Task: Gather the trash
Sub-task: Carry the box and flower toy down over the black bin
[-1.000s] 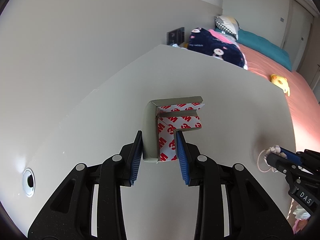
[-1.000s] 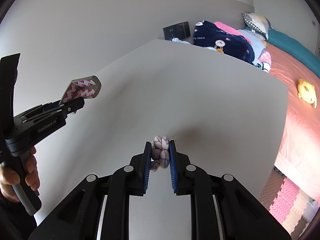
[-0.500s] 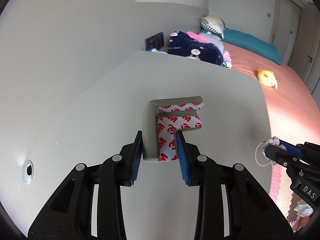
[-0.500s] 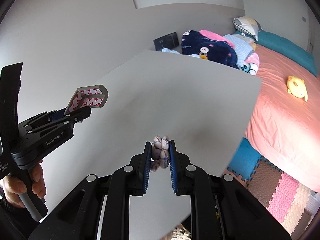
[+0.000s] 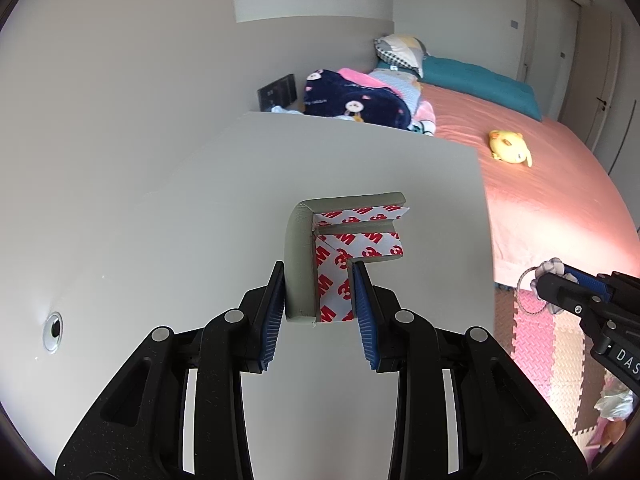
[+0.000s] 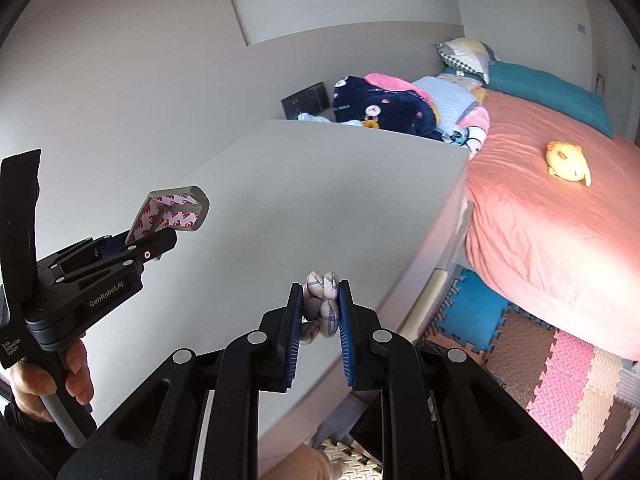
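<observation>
**A:** Both grippers have swung away from the wall toward the bed side since the earlier pictures. More of the salmon-pink bedspread (image 5: 540,184) and the pink, blue and tan foam puzzle floor mat (image 6: 560,380) now shows past the edge of the white tabletop (image 5: 360,168). What they carry sits between the pads just as it did.

**B:** What is the left gripper (image 5: 319,300) holding?

**A:** A grey foam L-shaped corner guard with white backing paper printed in red (image 5: 298,264). The blue ribbed pads are clamped on its lower leg, one on the grey outside, the other on the printed inner face. Its upper leg sticks out to the right, above the tabletop. In the right wrist view the same guard (image 6: 176,210) juts up from the left gripper (image 6: 132,246), lifted clear of the surface, and a hand (image 6: 44,384) grips the handle below.

**B:** And the right gripper (image 6: 320,308)?

**A:** Its pads are pressed together on a small white fabric scrunchie with thin purple stripes (image 6: 320,304), bunched into folds between them. From the left wrist view that gripper (image 5: 560,284) enters at the right edge, beyond the table, over the mat, with a thin loop hanging from the scrunchie (image 5: 548,268).

**B:** Anything else?

**A:** A yellow plush toy (image 5: 510,152) lies on the bedspread, a navy cartoon-print blanket (image 5: 356,102) is heaped behind the table, and a round hole (image 5: 53,326) is in the tabletop at the left.
</observation>
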